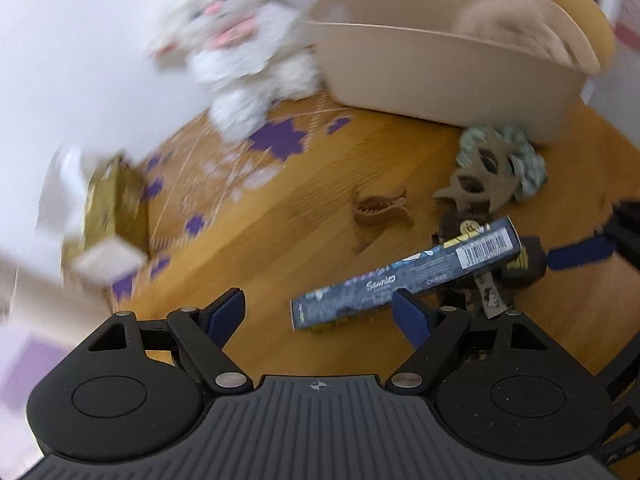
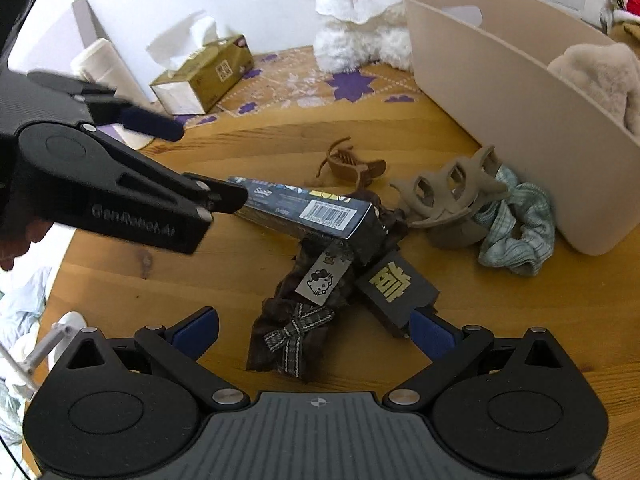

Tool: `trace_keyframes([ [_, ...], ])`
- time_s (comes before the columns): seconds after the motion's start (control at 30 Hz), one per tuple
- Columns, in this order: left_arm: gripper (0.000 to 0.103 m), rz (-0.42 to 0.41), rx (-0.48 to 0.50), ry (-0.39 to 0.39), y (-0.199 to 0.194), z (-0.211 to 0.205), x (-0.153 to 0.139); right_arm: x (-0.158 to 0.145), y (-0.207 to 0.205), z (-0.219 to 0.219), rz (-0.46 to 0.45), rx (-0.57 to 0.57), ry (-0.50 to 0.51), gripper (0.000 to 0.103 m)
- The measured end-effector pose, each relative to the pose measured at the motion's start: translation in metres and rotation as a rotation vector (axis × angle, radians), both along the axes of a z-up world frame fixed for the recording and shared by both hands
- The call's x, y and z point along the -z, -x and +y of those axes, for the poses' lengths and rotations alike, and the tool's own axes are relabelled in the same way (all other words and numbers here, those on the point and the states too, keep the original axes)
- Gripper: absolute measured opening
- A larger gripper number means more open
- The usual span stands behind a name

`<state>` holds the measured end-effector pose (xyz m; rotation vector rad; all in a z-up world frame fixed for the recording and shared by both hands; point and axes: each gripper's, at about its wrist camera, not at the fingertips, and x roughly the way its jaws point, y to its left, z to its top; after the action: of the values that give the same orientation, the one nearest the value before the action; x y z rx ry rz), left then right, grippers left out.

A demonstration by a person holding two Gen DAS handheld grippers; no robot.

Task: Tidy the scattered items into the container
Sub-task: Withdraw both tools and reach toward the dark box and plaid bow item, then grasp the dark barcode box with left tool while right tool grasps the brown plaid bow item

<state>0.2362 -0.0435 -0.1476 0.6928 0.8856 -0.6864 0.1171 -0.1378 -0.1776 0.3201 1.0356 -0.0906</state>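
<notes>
A long dark blue box (image 1: 404,276) (image 2: 308,208) lies on the wooden table (image 2: 224,272). Its near end sits between the spread fingers of my open left gripper (image 1: 320,312) (image 2: 192,160), untouched by the pads. My right gripper (image 2: 314,330) is open over a brown fabric bow with a tag (image 2: 292,320) and a black card with gold characters (image 2: 396,288). A brown hair claw (image 2: 348,164), a beige hair claw (image 2: 452,196) and a green scrunchie (image 2: 520,232) lie nearby. The beige container (image 2: 520,120) (image 1: 440,60) stands at the right and holds something beige and fluffy (image 2: 600,76).
A white plush toy (image 2: 360,12) sits against the wall beside the container, on a cloth with purple flowers (image 2: 352,84). A gold tissue box (image 2: 204,76) and a white roll (image 2: 108,68) stand at the back left. The table's round edge runs along the left.
</notes>
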Motion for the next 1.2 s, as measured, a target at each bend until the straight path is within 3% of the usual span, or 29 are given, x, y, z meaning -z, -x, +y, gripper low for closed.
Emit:
trace_keyframes([
  [0.2, 0.082, 0.004, 0.239, -0.078, 0.004, -0.021, 0.021, 0.008, -0.005, 0.001, 0.046, 0.014, 0.022, 0.103],
  [0.37, 0.082, 0.02, 0.273, -0.092, -0.001, -0.029, 0.038, 0.012, -0.004, -0.003, 0.034, 0.046, 0.014, 0.102],
  [0.47, 0.08, 0.046, 0.28, -0.084, -0.005, -0.031, 0.045, 0.011, -0.004, -0.004, 0.029, 0.053, 0.028, 0.097],
  [0.53, 0.066, 0.053, 0.302, -0.082, -0.005, -0.033, 0.048, 0.012, -0.005, -0.008, 0.022, 0.056, 0.013, 0.087],
  [0.57, 0.051, 0.062, 0.316, -0.087, -0.004, -0.034, 0.05, 0.013, -0.005, -0.011, 0.021, 0.06, 0.002, 0.083],
  [0.63, 0.04, 0.071, 0.324, -0.103, -0.003, -0.036, 0.053, 0.014, -0.002, -0.016, 0.008, 0.065, -0.022, 0.062],
  [0.67, 0.031, 0.08, 0.328, -0.097, -0.002, -0.036, 0.053, 0.013, -0.001, -0.018, 0.003, 0.063, -0.027, 0.057],
  [0.73, 0.025, 0.107, 0.325, -0.092, -0.001, -0.035, 0.053, 0.013, -0.002, -0.022, 0.004, 0.057, -0.04, 0.034],
  [0.87, 0.023, 0.121, 0.314, -0.088, 0.003, -0.033, 0.05, 0.013, 0.002, -0.029, -0.004, 0.06, -0.076, 0.033],
  [1.03, 0.023, 0.17, 0.239, -0.023, -0.001, -0.029, 0.039, 0.008, 0.007, -0.031, -0.03, 0.049, -0.093, 0.032],
  [1.2, 0.023, 0.151, 0.221, -0.003, 0.004, -0.029, 0.026, 0.001, 0.013, -0.036, -0.048, 0.035, -0.1, 0.031],
])
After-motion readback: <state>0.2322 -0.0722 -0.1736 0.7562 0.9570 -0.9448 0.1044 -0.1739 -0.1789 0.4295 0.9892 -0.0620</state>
